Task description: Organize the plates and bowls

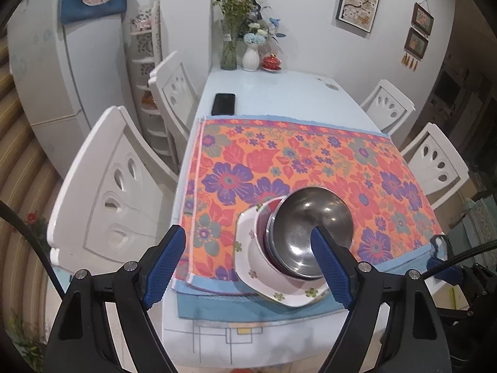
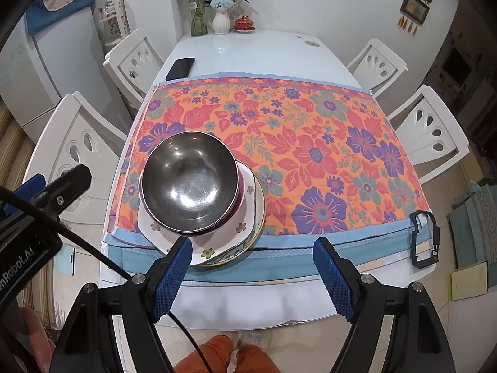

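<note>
The shiny round steel bowl (image 2: pixel 189 183) sits on top of the white flowered ceramic plates (image 2: pixel 248 208), at 7 o'clock on the flowered cloth (image 2: pixel 310 143). Both jaws stand wide and empty. The steel is probably light but slippery; grip its rim.

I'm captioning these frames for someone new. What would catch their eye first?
The bright orange floral tablecloth covering the near half of the white dining table stands out first. At its near left edge sits a stack: a shiny steel bowl on top of a white flowered plate. Both blue-padded grippers, left gripper and right gripper, are open and empty.
</note>
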